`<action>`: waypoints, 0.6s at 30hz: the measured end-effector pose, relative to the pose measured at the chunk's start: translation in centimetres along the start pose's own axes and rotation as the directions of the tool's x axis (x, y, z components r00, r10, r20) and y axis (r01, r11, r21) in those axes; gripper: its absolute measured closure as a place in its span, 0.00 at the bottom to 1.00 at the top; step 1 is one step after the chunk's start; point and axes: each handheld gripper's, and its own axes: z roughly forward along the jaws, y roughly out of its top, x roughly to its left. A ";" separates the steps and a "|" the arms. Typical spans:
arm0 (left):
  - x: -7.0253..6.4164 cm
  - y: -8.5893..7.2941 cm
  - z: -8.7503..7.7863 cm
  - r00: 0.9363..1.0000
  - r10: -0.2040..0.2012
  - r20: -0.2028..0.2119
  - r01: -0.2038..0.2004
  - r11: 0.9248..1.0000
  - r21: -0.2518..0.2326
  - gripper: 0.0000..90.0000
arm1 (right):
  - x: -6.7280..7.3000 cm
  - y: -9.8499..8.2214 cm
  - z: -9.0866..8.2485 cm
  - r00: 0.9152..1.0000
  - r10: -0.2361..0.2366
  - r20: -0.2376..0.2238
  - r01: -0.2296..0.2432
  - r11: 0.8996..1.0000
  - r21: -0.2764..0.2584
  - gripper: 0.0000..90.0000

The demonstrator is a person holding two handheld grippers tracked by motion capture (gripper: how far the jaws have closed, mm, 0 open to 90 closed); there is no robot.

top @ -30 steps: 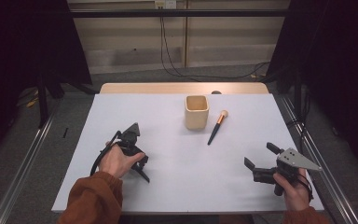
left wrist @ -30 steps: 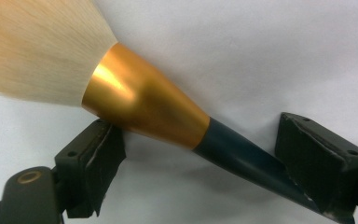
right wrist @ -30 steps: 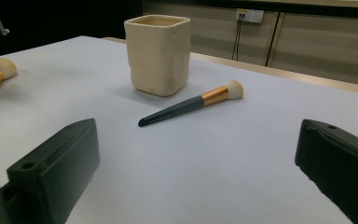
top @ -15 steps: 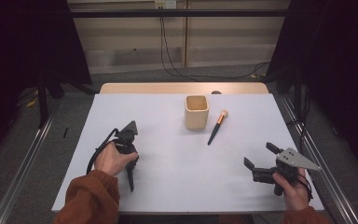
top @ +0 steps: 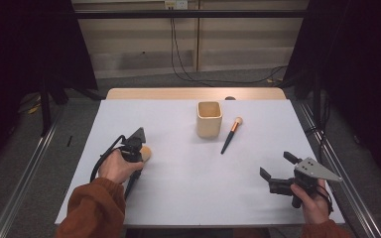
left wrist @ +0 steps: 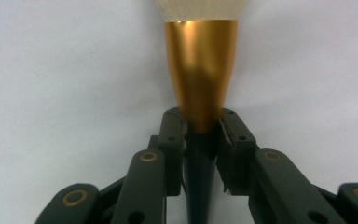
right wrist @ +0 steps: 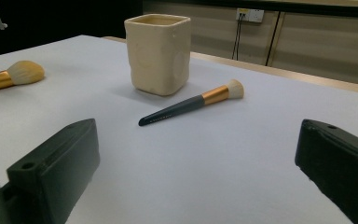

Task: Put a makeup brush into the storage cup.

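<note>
Large brush (left wrist: pixel 200 70): lies on the white table (top: pixel 188 188) at its left side, near the person's left hand; bristle head (top: pixel 145 153) points away from the person, dark handle runs back under the hand; in the right gripper view the fluffy head (right wrist: pixel 25 72) and gold collar show at the far left, resting flat on the sheet

Left gripper (left wrist: pixel 200 126): jaws have just been closing and now clamp the brush where the gold ferrule narrows into the dark handle; pads press on both sides of that neck; a grip there, I judge, keeps the bristles free and the taper stops the brush sliding through

Left hand (top: pixel 116 166): wrapped round the gripper body, low over the table, which suits a pick straight off the surface

Right gripper (top: pixel 283 171): jaws stand wide apart with nothing between them; held near the right front of the table, well apart from both brushes; likely waiting its turn

Small brush (top: pixel 230 135): lies just beside the cup, to its right, head toward the far edge; untouched; in the right gripper view it lies ahead of those open jaws (right wrist: pixel 191 103)

Cup (top: pixel 209 119): cream, square-mouthed, upright near the table's middle back; open top is the probable home for the brushes

Step in hand: grasp made, lift not yet begun, by my reading
</note>
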 end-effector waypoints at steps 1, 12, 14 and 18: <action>0.1 -0.1 0.0 1.000 0.006 -0.001 -0.006 1.000 -0.003 0.82 | 0.0 0.0 0.0 1.000 0.002 0.001 -0.002 1.000 -0.001 0.00; 1.4 -1.3 0.0 0.995 0.041 0.089 -0.033 0.995 -0.093 0.82 | 0.0 0.0 0.0 1.000 0.003 0.003 -0.003 1.000 0.003 0.00; 1.5 -1.5 0.0 0.994 0.048 0.094 -0.038 0.994 -0.103 0.82 | 0.0 0.0 0.0 1.000 0.002 0.003 -0.002 1.000 0.003 0.00; 1.9 -1.9 -0.2 0.991 0.063 0.120 -0.047 0.990 -0.134 0.82 | -0.1 -0.1 0.0 1.000 0.009 0.007 -0.009 1.000 0.003 0.00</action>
